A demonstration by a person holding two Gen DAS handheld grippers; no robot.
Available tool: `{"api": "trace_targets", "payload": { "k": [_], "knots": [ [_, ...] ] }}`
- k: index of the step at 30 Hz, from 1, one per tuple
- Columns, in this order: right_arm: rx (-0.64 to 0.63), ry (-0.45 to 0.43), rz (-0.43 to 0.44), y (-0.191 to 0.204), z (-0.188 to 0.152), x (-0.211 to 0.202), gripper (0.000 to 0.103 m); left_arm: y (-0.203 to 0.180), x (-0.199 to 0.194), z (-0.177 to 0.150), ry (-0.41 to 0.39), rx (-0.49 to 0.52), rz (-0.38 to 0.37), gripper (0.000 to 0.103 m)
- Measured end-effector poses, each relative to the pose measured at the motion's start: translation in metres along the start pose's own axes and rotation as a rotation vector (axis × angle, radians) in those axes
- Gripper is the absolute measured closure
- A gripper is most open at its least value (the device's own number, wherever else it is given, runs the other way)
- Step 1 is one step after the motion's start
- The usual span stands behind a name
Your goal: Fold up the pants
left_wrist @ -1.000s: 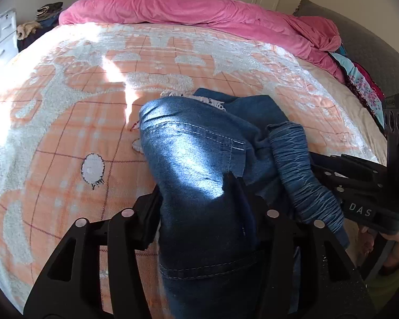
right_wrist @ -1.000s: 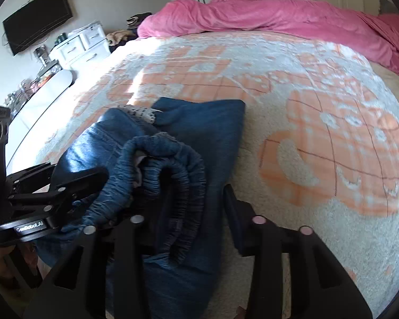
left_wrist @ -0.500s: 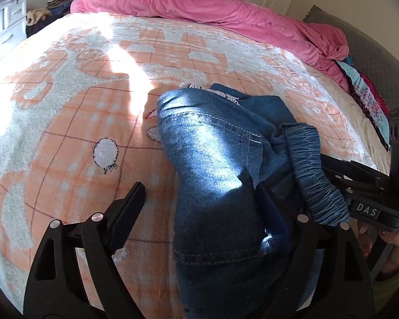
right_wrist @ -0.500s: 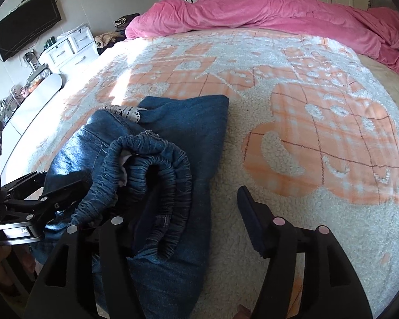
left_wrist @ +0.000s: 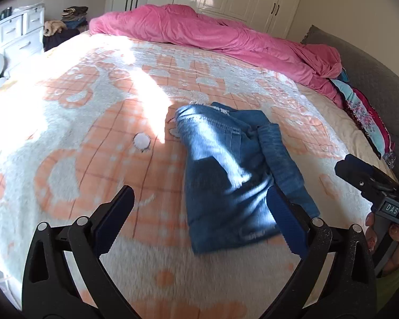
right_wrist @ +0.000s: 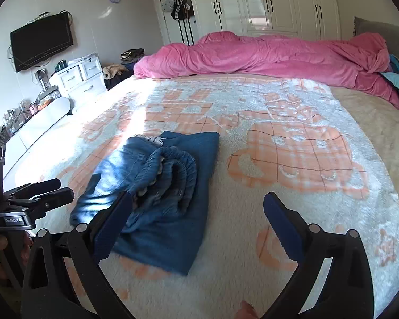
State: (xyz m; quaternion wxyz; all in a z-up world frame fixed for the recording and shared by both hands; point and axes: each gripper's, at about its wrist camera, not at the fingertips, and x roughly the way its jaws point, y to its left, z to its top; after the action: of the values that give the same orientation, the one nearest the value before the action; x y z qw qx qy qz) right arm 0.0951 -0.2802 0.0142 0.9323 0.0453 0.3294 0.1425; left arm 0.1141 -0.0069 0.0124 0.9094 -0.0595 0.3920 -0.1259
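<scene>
Blue denim pants (left_wrist: pixel 226 164) lie folded into a small bundle on the orange-and-white blanket (left_wrist: pixel 93 133), elastic waistband on top (right_wrist: pixel 178 170). My left gripper (left_wrist: pixel 199 199) hovers above and short of the bundle. Its jaws are opening wide, and its pads touch no cloth. My right gripper (right_wrist: pixel 198 202) is likewise back from the pants (right_wrist: pixel 167 186), jaws opening, with nothing pressed between them. Each gripper shows in the other's view: the right one (left_wrist: pixel 359 175) at the right edge, the left one (right_wrist: pixel 48 188) at the left edge, each held by a hand.
A bunched pink duvet (left_wrist: pixel 212 34) runs along the far side of the bed, with colourful clothes (left_wrist: pixel 364 111) at its right end. A white dresser (right_wrist: pixel 77 79) and a wall TV (right_wrist: pixel 41 41) stand left of the bed, white wardrobes (right_wrist: pixel 266 2) behind it.
Both grippers have let go of the pants, spread wide and drawn back and upward. The folded bundle now lies free on the blanket.
</scene>
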Motion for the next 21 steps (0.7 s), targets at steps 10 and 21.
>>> {"api": "trace_targets", "payload": {
  "k": [10,21],
  "knots": [
    [0.002,0.066,-0.020,0.017,-0.051,-0.025,0.005,-0.006,-0.031,-0.050,-0.004,0.016,0.034,0.010],
    [0.021,0.083,-0.031,0.016,-0.061,-0.037,0.005,-0.006,-0.040,-0.055,-0.012,0.010,0.057,0.010]
  ]
}}
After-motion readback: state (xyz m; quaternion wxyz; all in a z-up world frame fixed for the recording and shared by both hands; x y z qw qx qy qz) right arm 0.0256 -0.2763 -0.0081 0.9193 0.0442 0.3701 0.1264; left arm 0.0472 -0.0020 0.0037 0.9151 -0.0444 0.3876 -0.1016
